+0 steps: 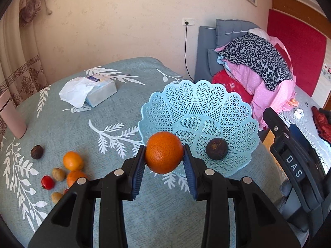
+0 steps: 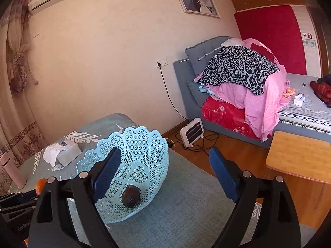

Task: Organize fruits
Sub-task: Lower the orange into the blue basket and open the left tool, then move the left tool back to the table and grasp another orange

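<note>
The left gripper (image 1: 163,155) is clamped on an orange (image 1: 163,152), both blue pads (image 1: 139,169) pressed against its sides, and holds it lifted off the tablecloth (image 1: 82,128) at the near rim of the pale blue basket (image 1: 198,107). Inside that basket, at about 3 o'clock from the held orange, lies one dark round fruit (image 1: 217,148) (its kind is hard to tell). At 9 o'clock, well apart on the cloth, sits a loose cluster: two more oranges (image 1: 72,161), a red tomato (image 1: 47,182), two small tan fruits (image 1: 58,174) and another dark fruit (image 1: 37,152). A tissue box (image 1: 97,92) rests at 11 o'clock, farther back on the table. The right gripper (image 2: 163,175) is spread wide with nothing between its fingers; in its own view the left finger overlaps the basket (image 2: 144,144) and the right finger stands over the cloth past the basket's edge, with the dark fruit (image 2: 130,196) low between them.
</note>
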`<state>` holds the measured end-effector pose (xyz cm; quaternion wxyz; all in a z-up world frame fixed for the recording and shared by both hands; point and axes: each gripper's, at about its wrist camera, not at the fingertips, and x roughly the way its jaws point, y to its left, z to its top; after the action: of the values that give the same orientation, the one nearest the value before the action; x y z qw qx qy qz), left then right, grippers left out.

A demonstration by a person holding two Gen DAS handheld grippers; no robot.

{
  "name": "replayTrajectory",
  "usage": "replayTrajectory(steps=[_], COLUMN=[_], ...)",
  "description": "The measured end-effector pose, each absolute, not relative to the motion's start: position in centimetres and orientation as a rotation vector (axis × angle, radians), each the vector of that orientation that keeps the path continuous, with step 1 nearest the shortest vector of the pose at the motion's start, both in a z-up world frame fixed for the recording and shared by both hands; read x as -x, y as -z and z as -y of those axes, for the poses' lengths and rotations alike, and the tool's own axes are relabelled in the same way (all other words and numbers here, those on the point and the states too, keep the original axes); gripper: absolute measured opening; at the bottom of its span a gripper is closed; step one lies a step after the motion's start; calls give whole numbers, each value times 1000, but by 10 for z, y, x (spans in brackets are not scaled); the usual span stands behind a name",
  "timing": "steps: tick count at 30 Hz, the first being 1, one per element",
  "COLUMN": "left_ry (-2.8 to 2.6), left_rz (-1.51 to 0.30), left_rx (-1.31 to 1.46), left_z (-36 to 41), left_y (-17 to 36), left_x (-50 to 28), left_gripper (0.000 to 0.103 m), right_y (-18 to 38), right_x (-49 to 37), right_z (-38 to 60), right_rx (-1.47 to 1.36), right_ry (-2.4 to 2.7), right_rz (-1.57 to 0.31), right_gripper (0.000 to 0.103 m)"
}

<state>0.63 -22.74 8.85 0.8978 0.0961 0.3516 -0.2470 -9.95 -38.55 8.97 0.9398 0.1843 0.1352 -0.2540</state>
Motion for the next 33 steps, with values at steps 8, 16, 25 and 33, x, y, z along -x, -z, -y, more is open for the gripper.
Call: replayTrajectory(steps=[8, 16, 25, 33], left_ry=[524, 426, 259, 97], left_rz=[-708, -690, -638, -605], left_rx=[-188, -128, -109, -41], left_z=[243, 205, 133, 44], left_y=[-88, -101, -114, -120], left_x=[-13, -15, 7, 29], left_gripper=[71, 81, 86, 89], right_y=[-92, -91, -91, -89], right_x=[108, 107, 103, 98], right_z=[391, 392, 385, 374], right_rx=[-387, -385, -353, -283], right_ry=[555, 560, 567, 603], right_rz=[-234, -239, -248, -261], right_gripper=[95, 95, 95, 95])
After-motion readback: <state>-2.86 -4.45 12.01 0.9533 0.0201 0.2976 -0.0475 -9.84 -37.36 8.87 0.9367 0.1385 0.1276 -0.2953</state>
